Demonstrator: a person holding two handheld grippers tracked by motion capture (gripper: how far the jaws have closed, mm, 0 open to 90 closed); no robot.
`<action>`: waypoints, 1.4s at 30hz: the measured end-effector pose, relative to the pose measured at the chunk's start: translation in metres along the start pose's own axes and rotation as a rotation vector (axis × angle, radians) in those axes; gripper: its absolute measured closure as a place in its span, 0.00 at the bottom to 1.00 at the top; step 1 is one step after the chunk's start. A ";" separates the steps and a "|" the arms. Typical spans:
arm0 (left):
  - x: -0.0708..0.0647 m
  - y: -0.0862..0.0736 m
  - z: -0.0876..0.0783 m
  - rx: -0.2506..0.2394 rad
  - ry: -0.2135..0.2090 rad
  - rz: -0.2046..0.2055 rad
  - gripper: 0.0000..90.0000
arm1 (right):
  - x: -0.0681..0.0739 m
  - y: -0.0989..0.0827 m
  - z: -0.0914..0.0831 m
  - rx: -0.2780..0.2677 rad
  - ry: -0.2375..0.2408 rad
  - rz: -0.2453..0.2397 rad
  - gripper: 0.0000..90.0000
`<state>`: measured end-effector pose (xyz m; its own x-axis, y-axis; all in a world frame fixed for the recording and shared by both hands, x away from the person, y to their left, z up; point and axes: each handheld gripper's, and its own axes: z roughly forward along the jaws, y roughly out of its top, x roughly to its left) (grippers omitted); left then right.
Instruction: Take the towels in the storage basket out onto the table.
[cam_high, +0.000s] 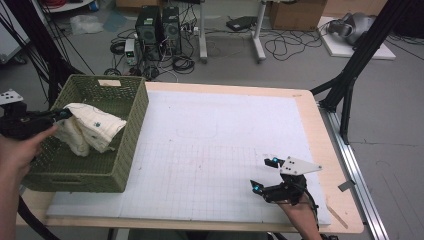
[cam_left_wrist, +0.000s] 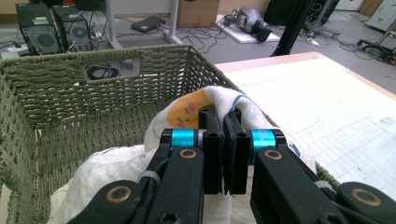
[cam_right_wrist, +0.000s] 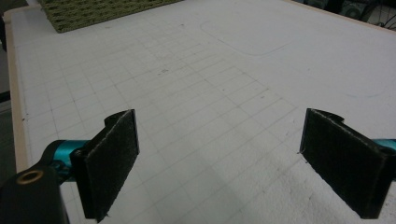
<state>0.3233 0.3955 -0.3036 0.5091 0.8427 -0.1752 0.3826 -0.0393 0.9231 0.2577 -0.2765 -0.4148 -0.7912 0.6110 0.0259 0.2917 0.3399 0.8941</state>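
The left gripper (cam_left_wrist: 223, 140) has its two black jaws squeezed almost together, and a bit of the white cloth (cam_left_wrist: 219, 100) is pinched between them, so it is holding the cloth. The cloth has a little yellow face printed on it. In the high view the left gripper (cam_high: 64, 114) sits at about nine o'clock on the table, and the cloth (cam_high: 90, 129) hangs down from it into the green basket (cam_high: 132, 131). Part of the cloth lies over the basket's right wall. The right gripper (cam_right_wrist: 219, 158) has its jaws spread wide with nothing between them. In the high view the right gripper (cam_high: 265, 175) rests low over the white mat (cam_high: 210, 150) at about five o'clock, well apart from the basket. What could go wrong? The pinch is only on a small fold, so I think the cloth could slip out if the hand pulls up fast. The loose end could also catch on the rough woven wall and drag the basket along. If the basket slides toward the nine o'clock edge of the table (cam_high: 306, 100), it might tip off. The other hand is too far away to hold the basket still.
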 end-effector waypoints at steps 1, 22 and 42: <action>0.000 0.000 0.000 -0.002 0.000 -0.002 0.97 | 0.000 0.000 0.000 0.002 0.003 0.001 0.12; -0.014 0.028 -0.014 -0.093 -0.035 0.026 0.97 | 0.000 0.000 0.000 -0.001 0.002 0.000 0.12; -0.037 0.057 -0.012 -0.148 -0.116 0.044 0.97 | 0.000 0.001 0.001 0.000 0.004 -0.002 0.12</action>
<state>0.3171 0.3680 -0.2408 0.6116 0.7739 -0.1643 0.2452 0.0121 0.9694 0.2584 -0.2759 -0.4147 -0.7939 0.6075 0.0254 0.2898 0.3413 0.8942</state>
